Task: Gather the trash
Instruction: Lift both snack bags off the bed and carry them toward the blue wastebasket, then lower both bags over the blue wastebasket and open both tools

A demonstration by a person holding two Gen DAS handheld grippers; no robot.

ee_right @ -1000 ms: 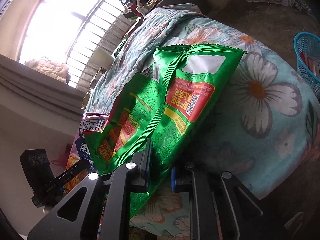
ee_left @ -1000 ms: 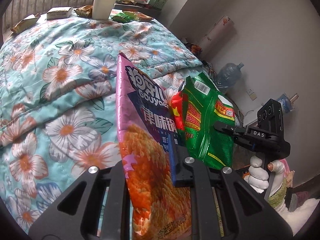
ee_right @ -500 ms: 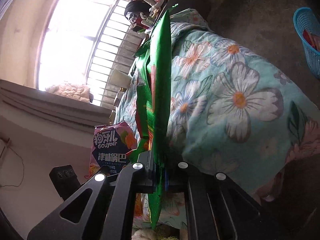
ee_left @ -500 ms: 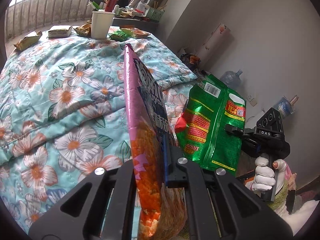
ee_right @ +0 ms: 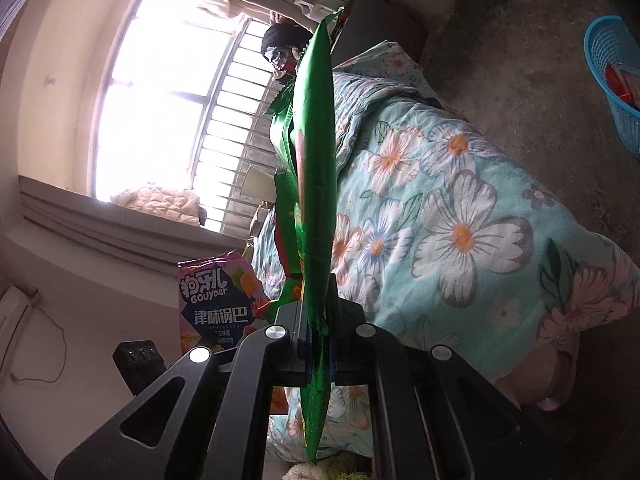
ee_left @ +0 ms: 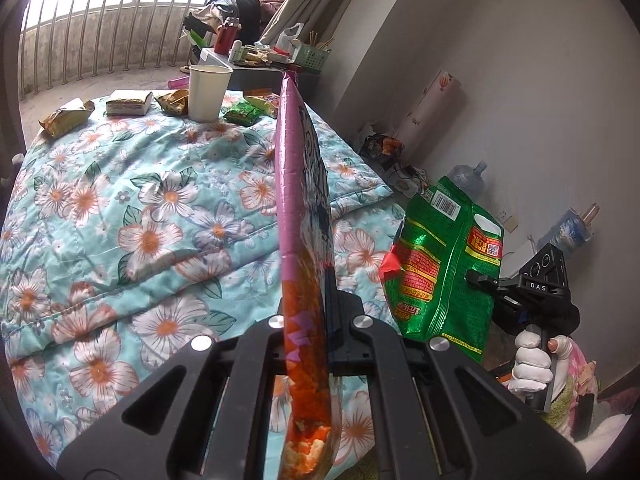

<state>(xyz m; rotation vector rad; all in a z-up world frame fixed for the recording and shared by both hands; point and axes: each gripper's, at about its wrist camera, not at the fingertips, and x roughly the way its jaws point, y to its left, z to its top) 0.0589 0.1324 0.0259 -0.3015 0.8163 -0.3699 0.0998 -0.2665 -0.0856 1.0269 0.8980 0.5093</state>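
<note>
With the left claw [ee_left: 308,320] clamped on the pink snack bag [ee_left: 302,208] and the right claw [ee_right: 316,336] on the green one [ee_right: 314,184], both hang above the bed [ee_left: 120,208], while the paper cup [ee_left: 208,92] and wrappers [ee_left: 64,120] await collecting.

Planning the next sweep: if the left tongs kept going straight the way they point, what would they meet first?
Probably the floral teal quilt on the bed: the left tongs, shut on the pink and orange snack bag, aim down across it. Depth is hard to judge.

A pink snack bag [ee_left: 304,264] and a green snack bag [ee_left: 444,276] stand upright, lifted clear above the floral bed [ee_left: 120,208].
</note>
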